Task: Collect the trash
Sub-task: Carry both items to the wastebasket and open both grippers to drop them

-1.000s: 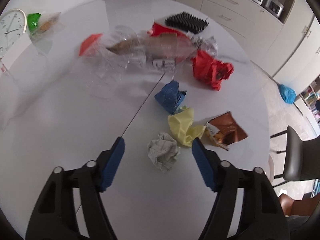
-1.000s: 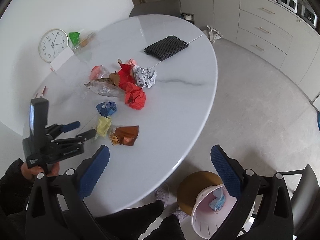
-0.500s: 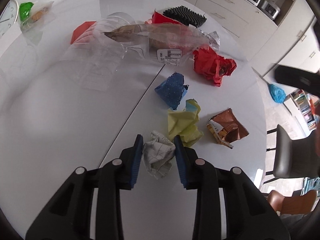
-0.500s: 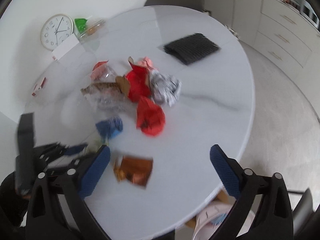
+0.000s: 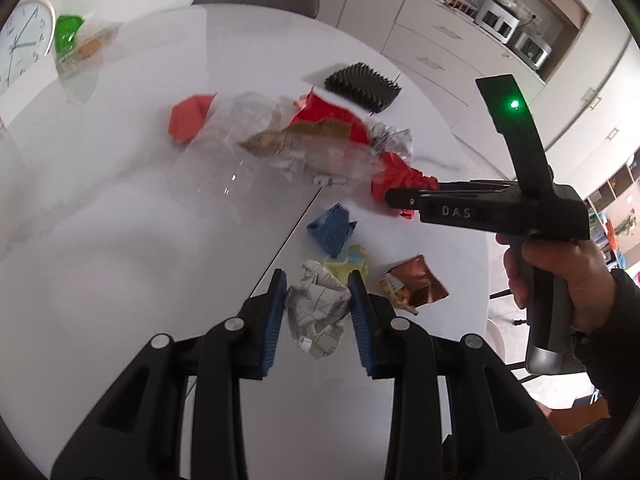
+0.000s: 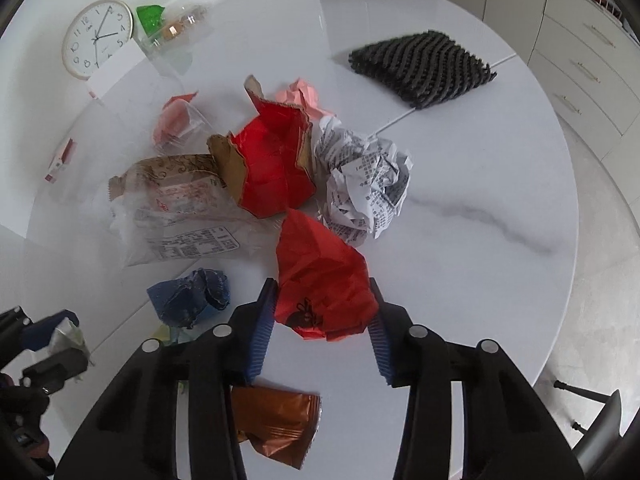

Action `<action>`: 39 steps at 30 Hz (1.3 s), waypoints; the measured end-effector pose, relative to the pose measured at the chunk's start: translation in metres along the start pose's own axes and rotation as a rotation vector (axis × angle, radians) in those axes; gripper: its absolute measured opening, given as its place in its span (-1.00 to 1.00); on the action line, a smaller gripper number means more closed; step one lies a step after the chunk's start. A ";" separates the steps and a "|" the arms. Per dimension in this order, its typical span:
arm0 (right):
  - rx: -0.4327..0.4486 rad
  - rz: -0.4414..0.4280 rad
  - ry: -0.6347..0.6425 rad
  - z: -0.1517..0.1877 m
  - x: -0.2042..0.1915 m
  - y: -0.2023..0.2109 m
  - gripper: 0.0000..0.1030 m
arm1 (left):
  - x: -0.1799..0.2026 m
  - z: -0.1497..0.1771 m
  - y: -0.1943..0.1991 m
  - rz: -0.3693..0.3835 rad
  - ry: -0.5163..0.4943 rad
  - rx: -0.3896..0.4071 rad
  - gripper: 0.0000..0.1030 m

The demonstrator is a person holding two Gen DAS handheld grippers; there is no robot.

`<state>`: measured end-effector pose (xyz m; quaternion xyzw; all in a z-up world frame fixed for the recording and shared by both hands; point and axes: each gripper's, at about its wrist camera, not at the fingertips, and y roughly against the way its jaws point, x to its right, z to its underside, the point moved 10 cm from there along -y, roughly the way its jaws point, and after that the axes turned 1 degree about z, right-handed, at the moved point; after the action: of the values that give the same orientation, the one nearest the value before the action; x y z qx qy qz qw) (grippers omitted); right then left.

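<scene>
On the white table (image 6: 480,160), left jaws clamped on grey paper wad (image 5: 318,312), right jaws closing around red wrapper (image 6: 324,280).

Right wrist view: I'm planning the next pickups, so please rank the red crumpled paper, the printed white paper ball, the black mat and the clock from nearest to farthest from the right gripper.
1. Red crumpled paper, between the right gripper's closing jaws.
2. Printed white paper ball, just beyond, slightly right.
3. Black mat, far right on the table.
4. Clock, far left, by the wall.
</scene>
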<state>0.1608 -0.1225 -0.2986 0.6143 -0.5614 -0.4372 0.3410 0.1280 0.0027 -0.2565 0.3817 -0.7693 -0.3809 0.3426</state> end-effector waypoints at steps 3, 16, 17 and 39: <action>0.038 -0.037 -0.023 0.003 0.001 0.026 -0.19 | 0.009 -0.003 0.006 0.014 -0.027 0.004 -0.39; 0.030 0.130 -0.328 0.189 0.149 0.156 -0.18 | 0.174 0.003 0.006 0.237 -0.330 -0.064 -0.39; -0.003 0.150 -0.356 0.213 0.162 0.155 -0.18 | 0.188 0.006 0.003 0.254 -0.350 -0.078 -0.39; -0.069 0.236 -0.631 0.365 0.274 0.174 0.81 | 0.403 0.121 -0.061 0.403 -0.721 -0.389 0.28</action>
<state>-0.2464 -0.3913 -0.3228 0.3674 -0.6916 -0.5820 0.2192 -0.1417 -0.3259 -0.2703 -0.0039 -0.8126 -0.5527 0.1852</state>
